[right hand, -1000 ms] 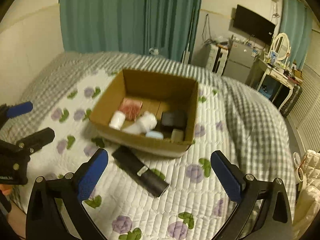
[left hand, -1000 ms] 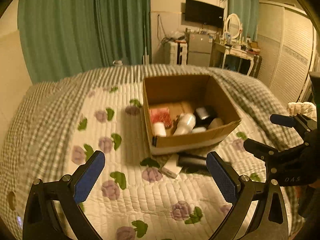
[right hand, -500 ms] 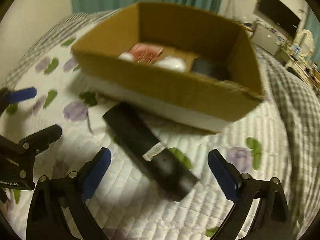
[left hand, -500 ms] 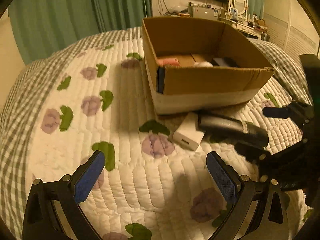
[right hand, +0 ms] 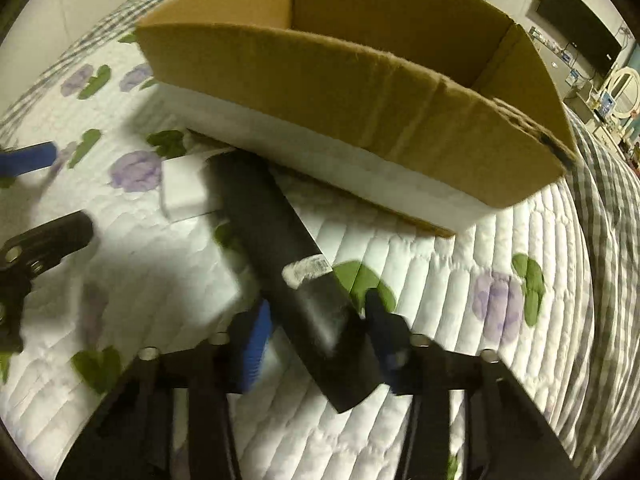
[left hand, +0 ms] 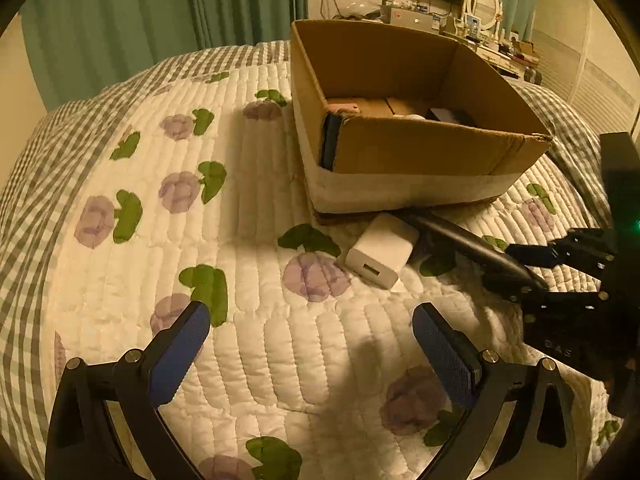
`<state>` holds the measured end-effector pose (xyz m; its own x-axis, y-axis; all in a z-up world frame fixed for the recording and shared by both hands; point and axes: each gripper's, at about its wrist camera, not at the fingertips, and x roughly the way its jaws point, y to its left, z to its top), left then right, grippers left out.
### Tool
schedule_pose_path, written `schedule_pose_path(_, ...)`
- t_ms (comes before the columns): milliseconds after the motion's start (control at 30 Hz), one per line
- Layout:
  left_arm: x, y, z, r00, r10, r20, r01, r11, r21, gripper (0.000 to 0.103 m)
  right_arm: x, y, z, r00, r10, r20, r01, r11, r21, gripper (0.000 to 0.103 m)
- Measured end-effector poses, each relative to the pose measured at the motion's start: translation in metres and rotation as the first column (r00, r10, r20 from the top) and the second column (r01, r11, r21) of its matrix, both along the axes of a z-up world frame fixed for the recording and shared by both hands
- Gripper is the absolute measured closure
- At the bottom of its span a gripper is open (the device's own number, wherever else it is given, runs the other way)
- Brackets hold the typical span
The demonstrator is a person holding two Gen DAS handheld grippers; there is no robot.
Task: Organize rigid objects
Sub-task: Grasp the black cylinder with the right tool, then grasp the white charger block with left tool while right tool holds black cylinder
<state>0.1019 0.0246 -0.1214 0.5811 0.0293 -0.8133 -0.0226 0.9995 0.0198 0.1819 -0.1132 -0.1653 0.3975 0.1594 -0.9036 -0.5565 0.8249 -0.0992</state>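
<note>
Between the pads of the right tool [right hand: 316,332] lies the near end of a long black case [right hand: 280,248]; its jaws have just been closing and now press it from 2 sides; the case rests on the bed quilt [left hand: 280,352], reaching ahead to the cardboard box [left hand: 400,152]; the left tool [left hand: 312,344] gapes wide and holds nothing; ahead of it, to its right, lies a white charger [left hand: 380,250] touching the case.

hidden: cardboard box [left hand: 420,152] contents mostly behind wall | blurred: right claw [right hand: 320,332] pads
</note>
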Motion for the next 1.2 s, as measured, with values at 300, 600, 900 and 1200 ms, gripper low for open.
schedule_pose_path(300, -0.004, -0.003, 0.002, 1.000, -0.031, -0.002, 0.031, 0.999, 0.008, 0.000, -0.025, -0.030, 0.014, 0.991, -0.131, -0.037, 0.133, 0.988, 0.074, 0.082)
schedule_pose_path(600, 0.002, -0.012, 0.001, 0.997, -0.077, -0.026, 0.077, 0.997, -0.012, 0.000, -0.049, -0.090, 0.036, 0.927, -0.375, 0.008, 0.372, 0.922, 0.102, 0.084)
schedule_pose_path(900, 0.044, -0.028, -0.013, 0.994, -0.058, -0.088, 0.059, 0.998, 0.006, 0.000, -0.012, -0.101, 0.045, 0.879, -0.476, 0.017, 0.462, 0.860, 0.215, 0.084)
schedule_pose_path(1200, 0.086, -0.050, -0.044, 0.978, -0.082, -0.194, 0.092, 0.995, 0.041, 0.019, 0.032, -0.103, 0.017, 0.857, -0.512, -0.060, 0.505, 0.811, 0.294, 0.084)
